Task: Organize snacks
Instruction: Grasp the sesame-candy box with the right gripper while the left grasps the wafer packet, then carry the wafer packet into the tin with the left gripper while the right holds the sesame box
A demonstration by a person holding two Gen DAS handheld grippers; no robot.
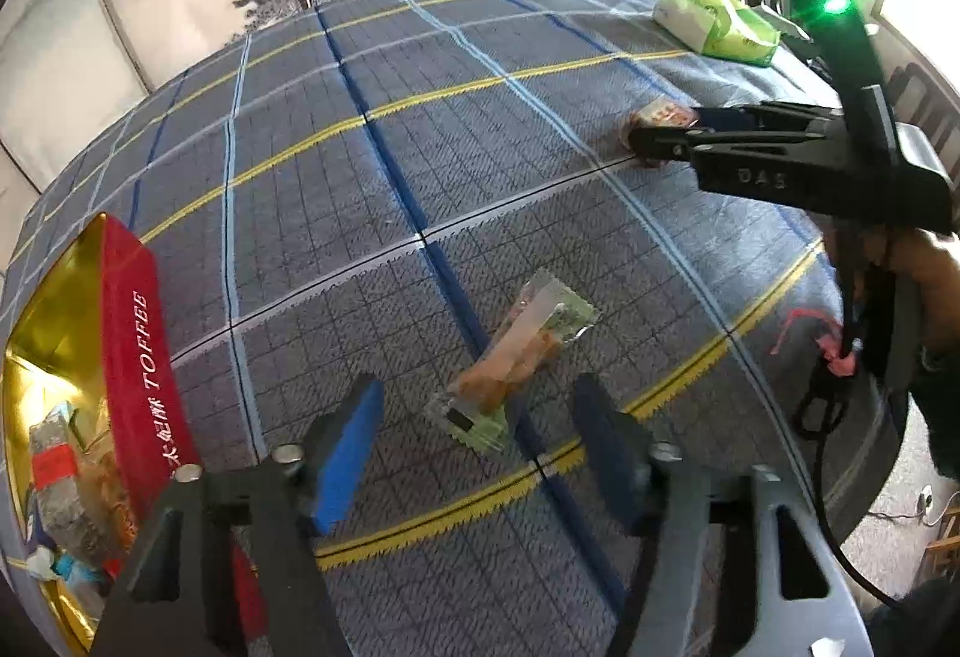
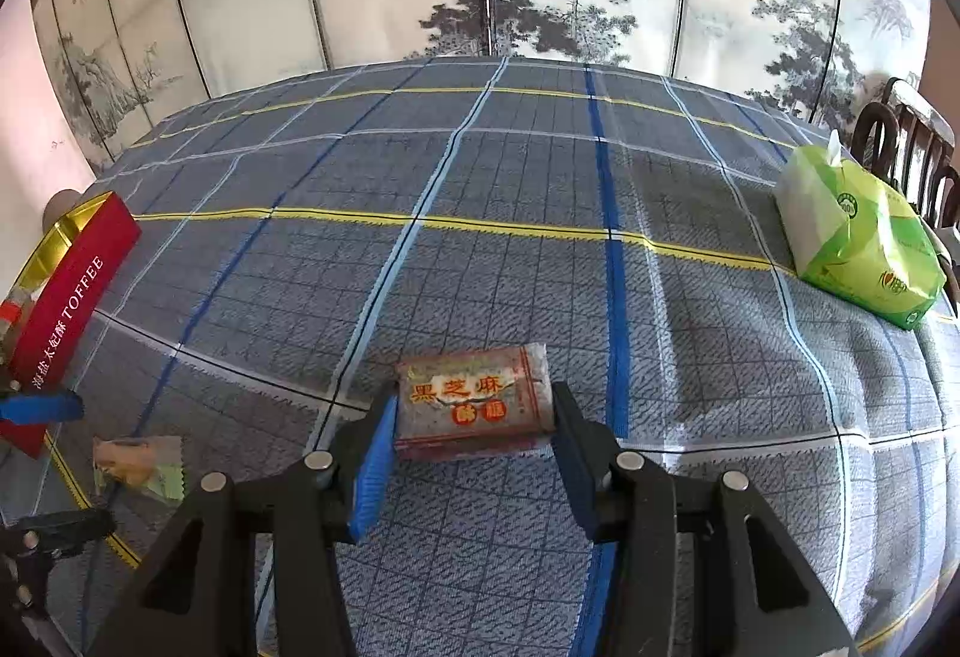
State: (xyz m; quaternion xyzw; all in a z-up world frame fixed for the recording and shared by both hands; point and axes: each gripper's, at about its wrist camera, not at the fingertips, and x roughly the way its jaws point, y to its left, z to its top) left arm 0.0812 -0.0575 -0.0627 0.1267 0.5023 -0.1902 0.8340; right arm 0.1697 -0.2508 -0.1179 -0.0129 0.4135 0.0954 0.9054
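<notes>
The right tool point(image 2: 474, 447) clamps a red sesame bar point(image 2: 474, 405) resting on the surface point(image 2: 540, 177), while the left tool point(image 1: 480, 453) hovers open over a clear-wrapped snack point(image 1: 510, 363) beside the toffee box point(image 1: 138, 357).

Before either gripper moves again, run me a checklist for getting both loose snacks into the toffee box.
1. Right gripper straddles the sesame cake pack: ok.
2. Its pads press the pack: cannot tell.
3. Left gripper lined up over the clear-wrapped pastry: ok.
4. Left gripper closed on the pastry: not ok, gaps show on both sides.
5. Red toffee box open to receive snacks: ok.
6. Space left inside the box: cannot tell.
</notes>
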